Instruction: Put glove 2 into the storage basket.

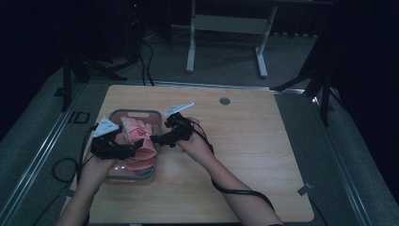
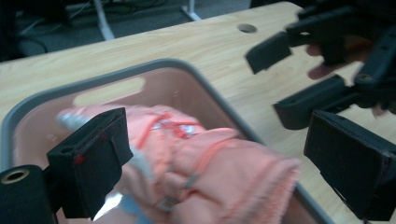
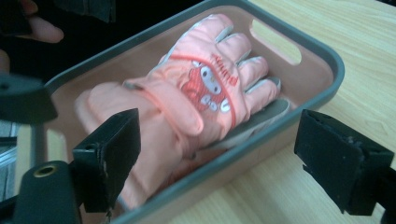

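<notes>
A pink glove (image 1: 137,141) with a cartoon print lies in a pink tray with a grey rim (image 1: 136,112) at the table's left. The print and grey fingertips of the glove (image 3: 201,79) are plain in the right gripper view; beneath it lies more pink fabric. My left gripper (image 1: 136,145) hovers over the tray's near left side, open, with the glove's cuff (image 2: 210,158) below its jaws. My right gripper (image 1: 156,139) is at the tray's right rim (image 3: 322,51), also open, pointing toward the left one. Neither pair of pads touches the glove.
The wooden table (image 1: 249,141) stretches bare to the right of the tray, with a round cable hole (image 1: 224,100) near its far edge. A white desk frame (image 1: 226,23) stands on the floor beyond. Cables (image 1: 63,169) lie off the table's left edge.
</notes>
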